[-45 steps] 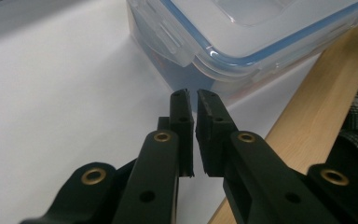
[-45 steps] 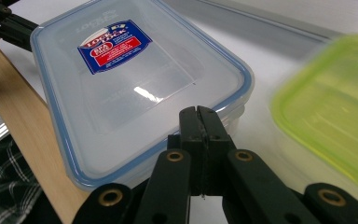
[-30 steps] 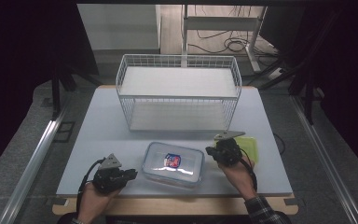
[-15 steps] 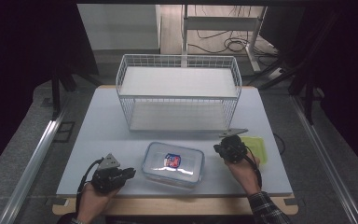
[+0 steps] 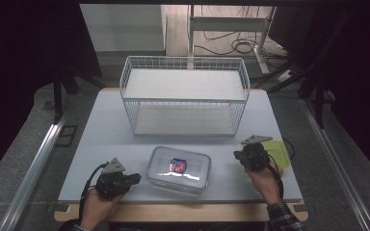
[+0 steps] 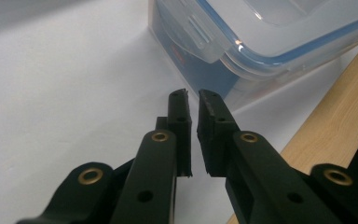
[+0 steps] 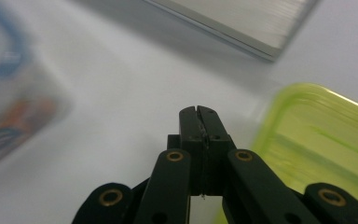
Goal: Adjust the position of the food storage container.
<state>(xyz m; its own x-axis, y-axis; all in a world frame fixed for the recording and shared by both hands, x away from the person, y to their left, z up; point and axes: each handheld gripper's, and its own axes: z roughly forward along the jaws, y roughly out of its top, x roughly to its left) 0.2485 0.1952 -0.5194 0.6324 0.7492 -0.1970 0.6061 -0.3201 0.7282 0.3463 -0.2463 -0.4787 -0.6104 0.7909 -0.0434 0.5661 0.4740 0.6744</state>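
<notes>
A clear food container [image 5: 178,169] with a blue-rimmed snap lid and a printed label lies near the table's front edge. Its latch tab [image 6: 205,39] faces my left gripper. My left gripper [image 5: 136,179] rests on the table just left of the container, pointing at it. Its jaws [image 6: 193,95] are shut to a thin slit with nothing between them, a little short of the container wall. My right gripper [image 5: 243,153] is right of the container and apart from it. Its jaws [image 7: 198,109] are pressed together and hold nothing, close beside a yellow-green container [image 7: 321,140].
A white wire basket [image 5: 184,96] stands across the back middle of the table, its base edge [image 7: 242,23] ahead of the right gripper. The yellow-green container [image 5: 277,151] sits near the right table edge. A wooden strip [image 6: 335,116] runs along the front edge.
My right gripper has slid to the right, away from the clear container and toward the yellow-green container. The left gripper has stayed where it was.
</notes>
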